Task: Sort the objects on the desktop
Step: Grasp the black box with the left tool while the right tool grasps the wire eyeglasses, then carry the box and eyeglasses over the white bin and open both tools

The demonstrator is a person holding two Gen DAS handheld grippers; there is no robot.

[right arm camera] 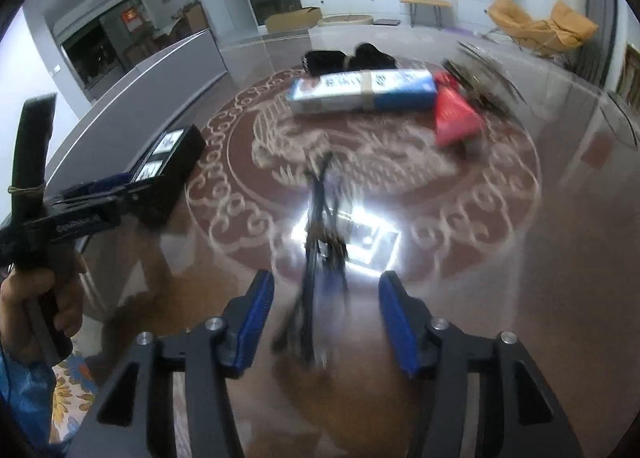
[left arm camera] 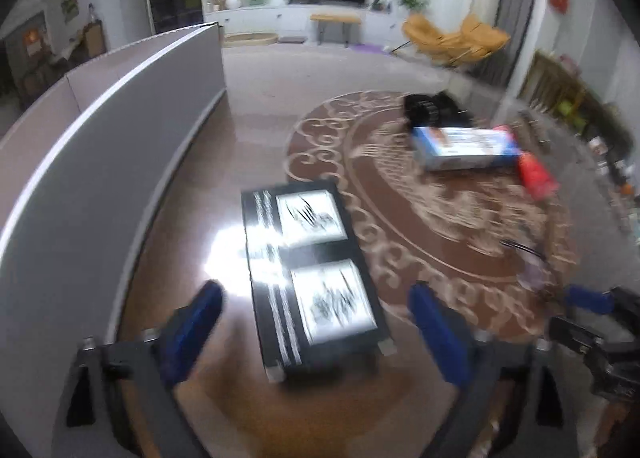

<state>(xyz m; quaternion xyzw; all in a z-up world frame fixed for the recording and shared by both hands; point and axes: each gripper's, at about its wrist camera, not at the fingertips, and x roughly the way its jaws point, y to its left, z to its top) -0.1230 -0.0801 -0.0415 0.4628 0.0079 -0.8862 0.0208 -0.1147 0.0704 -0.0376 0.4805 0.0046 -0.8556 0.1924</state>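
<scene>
A black box (left arm camera: 316, 278) with two white panels lies on the glossy brown patterned table (left arm camera: 224, 186). My left gripper (left arm camera: 318, 324) hovers over the box's near end, open wide, with its blue pads clear of the box. The right wrist view shows the same box (right arm camera: 172, 166) at the left. A dark, blurred bundle of thin cords (right arm camera: 320, 258) lies between the fingers of my right gripper (right arm camera: 326, 322), which is open, with a gap on each side of the bundle.
A blue-and-white carton (right arm camera: 362, 92), a red packet (right arm camera: 454, 114), black items (right arm camera: 348, 58) and a wiry dark object (right arm camera: 484, 74) sit at the far side. A grey partition (left arm camera: 120, 138) runs along the left. A hand (right arm camera: 40, 298) holds the left tool.
</scene>
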